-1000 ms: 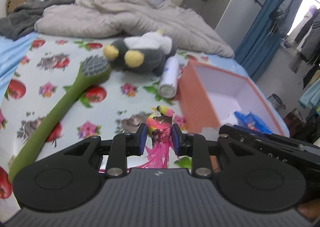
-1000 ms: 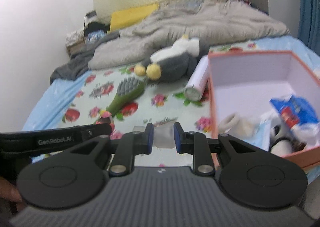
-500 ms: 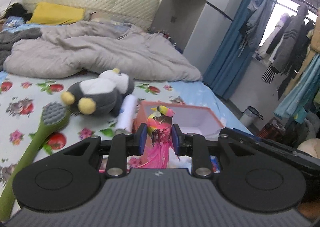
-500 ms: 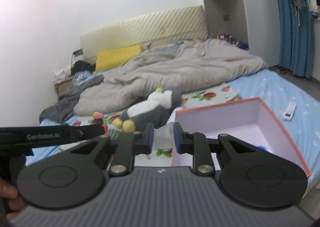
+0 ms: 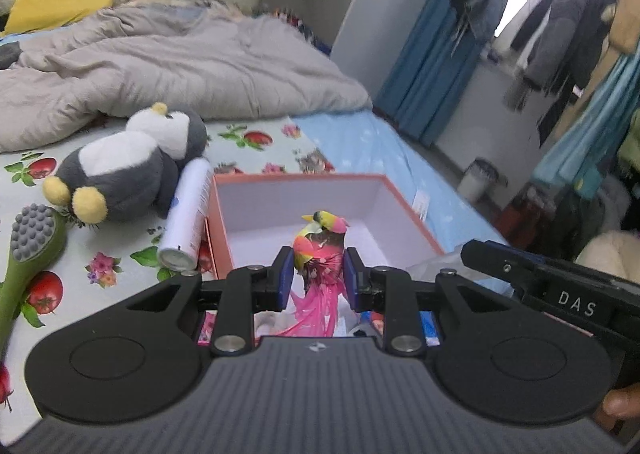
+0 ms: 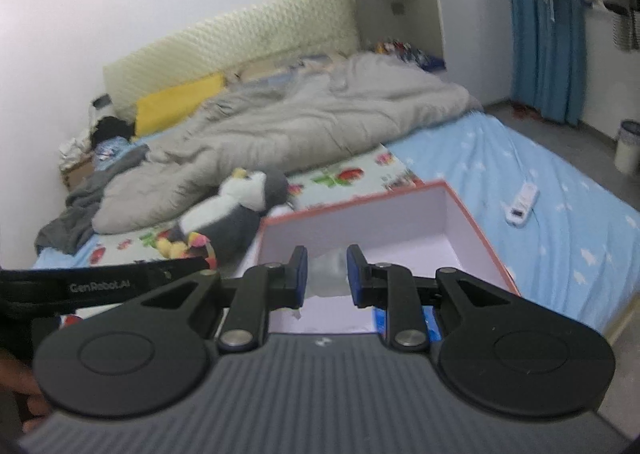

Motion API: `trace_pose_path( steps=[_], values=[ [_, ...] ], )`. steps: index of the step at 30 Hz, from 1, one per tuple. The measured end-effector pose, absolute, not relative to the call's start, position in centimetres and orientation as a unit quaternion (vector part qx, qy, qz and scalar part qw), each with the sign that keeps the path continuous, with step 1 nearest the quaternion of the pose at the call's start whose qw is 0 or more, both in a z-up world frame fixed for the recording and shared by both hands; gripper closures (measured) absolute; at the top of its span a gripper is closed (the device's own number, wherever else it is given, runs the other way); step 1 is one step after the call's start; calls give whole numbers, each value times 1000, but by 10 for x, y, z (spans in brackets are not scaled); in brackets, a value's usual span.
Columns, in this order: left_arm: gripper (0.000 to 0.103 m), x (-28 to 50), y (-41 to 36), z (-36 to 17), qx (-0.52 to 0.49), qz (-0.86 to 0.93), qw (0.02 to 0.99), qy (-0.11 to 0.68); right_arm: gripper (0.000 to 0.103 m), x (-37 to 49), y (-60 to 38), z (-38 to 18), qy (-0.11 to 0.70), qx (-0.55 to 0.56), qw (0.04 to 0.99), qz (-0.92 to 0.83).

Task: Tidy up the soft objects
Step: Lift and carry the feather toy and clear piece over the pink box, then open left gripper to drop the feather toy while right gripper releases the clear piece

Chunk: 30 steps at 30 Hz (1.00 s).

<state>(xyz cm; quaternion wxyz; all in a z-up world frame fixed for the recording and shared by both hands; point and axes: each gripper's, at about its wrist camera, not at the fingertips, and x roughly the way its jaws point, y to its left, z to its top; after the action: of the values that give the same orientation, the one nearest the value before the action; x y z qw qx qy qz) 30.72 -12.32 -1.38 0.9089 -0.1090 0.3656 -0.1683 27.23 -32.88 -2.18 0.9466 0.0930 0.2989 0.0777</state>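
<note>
Above the open box [image 5: 404,209], which stands on the bed [image 5: 360,149] near its blue-sheeted side edge, both claws are held; the left claw [image 5: 318,278] is clenched on a bright toy bird [image 5: 320,250], whose pink tail feathers hang down between the blue pads [image 5: 285,278]; the right claw [image 6: 326,274] is clenched on a pale, translucent soft thing [image 6: 326,274], too blurred to be named; in the right wrist view the box [image 6: 476,230] is seen with an orange rim and white inner walls, and something blue lies in its near end. A grey and white plush penguin [image 5: 128,165] is laid on the fruit-patterned sheet [image 5: 256,137] just beside the box's far left corner; a white cylinder [image 5: 188,221] is lodged between the penguin and the box's left wall, touching both as far as can be told. A green long-handled brush [image 5: 32,250] lies towards the bed's left edge, apart from the box. A crumpled grey quilt [image 5: 180,65] is heaped at the head end; a white remote [image 6: 522,205] rests on the blue sheet [image 6: 560,221], well apart from the box.
</note>
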Motion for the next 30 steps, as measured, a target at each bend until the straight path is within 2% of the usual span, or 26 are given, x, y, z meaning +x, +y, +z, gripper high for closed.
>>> trace_pose_path(
  steps=[8, 23, 24, 26, 30],
  values=[
    [72, 344, -145, -58, -91, -170, 886, 422, 79, 282, -344, -65, 351, 95, 930, 58],
    [71, 375, -156, -113, -87, -154, 867, 466, 77, 302, -358, -124, 397, 118, 909, 50],
    [69, 377, -156, -116, -87, -155, 866, 468, 77, 304, -359, -126, 397, 123, 908, 51],
    [50, 379, -156, -120, -82, -153, 866, 469, 76, 306, -361, -130, 397, 130, 907, 51],
    [48, 379, -156, -121, -76, -152, 869, 465, 73, 310, -363, -133, 402, 140, 903, 47]
  ],
)
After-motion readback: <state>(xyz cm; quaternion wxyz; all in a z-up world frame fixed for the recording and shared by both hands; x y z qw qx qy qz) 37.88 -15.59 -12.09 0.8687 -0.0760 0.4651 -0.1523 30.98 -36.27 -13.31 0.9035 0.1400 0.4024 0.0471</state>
